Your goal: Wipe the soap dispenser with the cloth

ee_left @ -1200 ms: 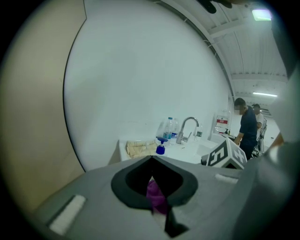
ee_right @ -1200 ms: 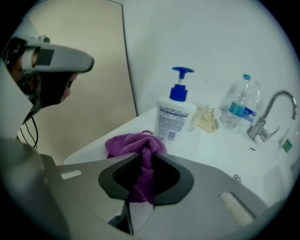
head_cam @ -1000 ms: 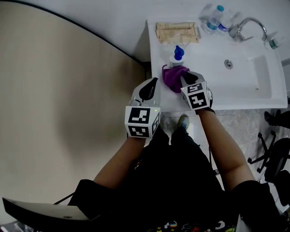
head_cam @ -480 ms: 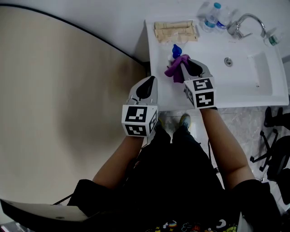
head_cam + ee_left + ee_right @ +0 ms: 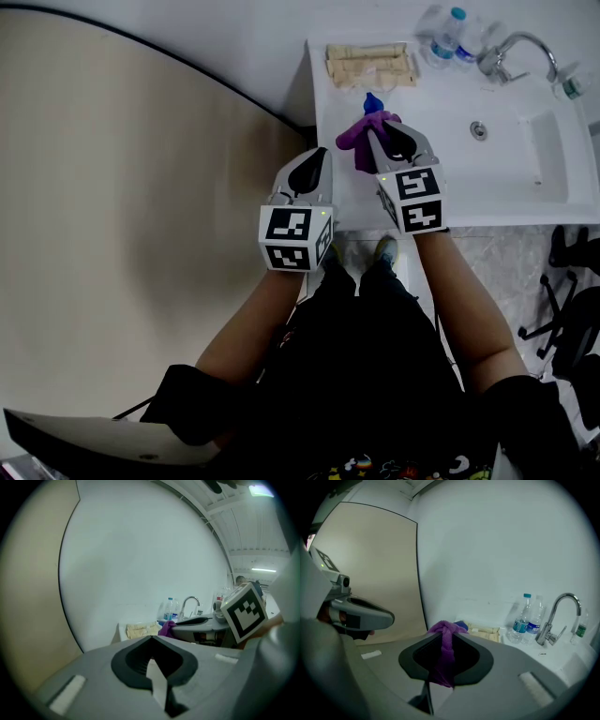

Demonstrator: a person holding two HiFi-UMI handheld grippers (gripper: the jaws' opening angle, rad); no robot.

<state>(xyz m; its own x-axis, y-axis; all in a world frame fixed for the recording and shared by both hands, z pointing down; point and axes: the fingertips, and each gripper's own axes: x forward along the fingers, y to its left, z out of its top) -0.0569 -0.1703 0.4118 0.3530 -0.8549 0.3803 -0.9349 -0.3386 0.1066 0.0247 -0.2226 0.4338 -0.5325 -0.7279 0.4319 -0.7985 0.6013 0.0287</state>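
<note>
Over the left end of the white sink counter (image 5: 328, 103), your right gripper (image 5: 386, 139) is pinching the purple cloth (image 5: 358, 145). Its own view shows both jaws pressed onto a twisted band of the fabric, which runs up between them and bunches over the tips. From your head view, that bunch sits right against the soap dispenser (image 5: 372, 101). Only the dispenser's blue pump head shows, just beyond the cloth. The body is covered, so you cannot tell how firmly the cloth bears on it. Your left gripper (image 5: 316, 161) is level with the right one and just beside it, at the counter's left edge and clear of the dispenser. Its jaws are pressed together with nothing between them. Its camera looks mostly at the pale wall, with the sink things low and to the right. Farther back on the counter, a stack of folded beige towels (image 5: 367, 64) lies against the wall, behind the dispenser. Two clear water bottles (image 5: 448, 37) with blue labels stand to the right of the towels, next to the chrome faucet (image 5: 506, 56) that curves over the basin (image 5: 525, 178). Below the grippers you see your own forearms, dark clothing and a shoe on the marbled floor (image 5: 487, 253).
</note>
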